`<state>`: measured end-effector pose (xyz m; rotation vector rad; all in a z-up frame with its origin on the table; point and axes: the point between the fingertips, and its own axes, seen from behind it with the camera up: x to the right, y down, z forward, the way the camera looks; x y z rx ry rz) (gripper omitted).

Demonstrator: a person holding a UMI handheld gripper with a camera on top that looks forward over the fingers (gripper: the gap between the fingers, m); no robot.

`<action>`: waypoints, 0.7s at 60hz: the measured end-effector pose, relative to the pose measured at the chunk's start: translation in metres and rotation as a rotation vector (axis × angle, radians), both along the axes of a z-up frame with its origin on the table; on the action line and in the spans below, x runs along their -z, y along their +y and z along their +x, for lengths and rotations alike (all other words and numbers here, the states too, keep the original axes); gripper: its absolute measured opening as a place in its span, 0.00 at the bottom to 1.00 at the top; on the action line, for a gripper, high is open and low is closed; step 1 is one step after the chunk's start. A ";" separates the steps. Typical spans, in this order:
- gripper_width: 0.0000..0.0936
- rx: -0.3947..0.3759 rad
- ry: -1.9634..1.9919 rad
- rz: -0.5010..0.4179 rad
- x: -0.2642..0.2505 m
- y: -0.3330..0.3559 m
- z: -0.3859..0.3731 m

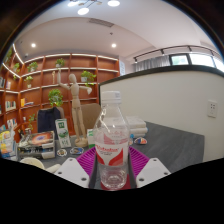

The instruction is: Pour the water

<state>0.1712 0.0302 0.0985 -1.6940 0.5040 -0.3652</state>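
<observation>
A clear plastic water bottle [112, 125] with a red label and a white cap stands upright between my fingers. My gripper [112, 168] is shut on it: the magenta pads [88, 160] press on its lower body from both sides, at and below the label. The clear base of the bottle shows between the fingertips. What lies under the bottle is hidden.
A cluttered table [40, 150] lies to the left beyond the fingers, with small items and a white rounded object [31, 162]. Wooden shelves [60, 85] with plants and a wooden figure [78, 100] stand at the back. A white wall [175, 105] with a dark panel rises to the right.
</observation>
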 end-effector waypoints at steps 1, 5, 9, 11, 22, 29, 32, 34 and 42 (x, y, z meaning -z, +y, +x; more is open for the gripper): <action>0.56 -0.001 0.001 -0.001 0.000 0.000 0.000; 0.74 -0.004 0.021 -0.056 0.015 -0.003 -0.004; 0.95 -0.033 0.010 -0.131 0.031 -0.010 -0.011; 0.93 -0.051 0.007 -0.139 0.033 -0.014 -0.016; 0.95 -0.138 0.049 -0.039 0.014 -0.060 -0.061; 0.95 -0.204 0.017 -0.035 -0.004 -0.100 -0.098; 0.95 -0.237 0.007 -0.038 -0.013 -0.115 -0.112; 0.95 -0.261 0.000 -0.042 -0.020 -0.126 -0.127; 0.96 -0.366 0.009 -0.014 -0.051 -0.158 -0.178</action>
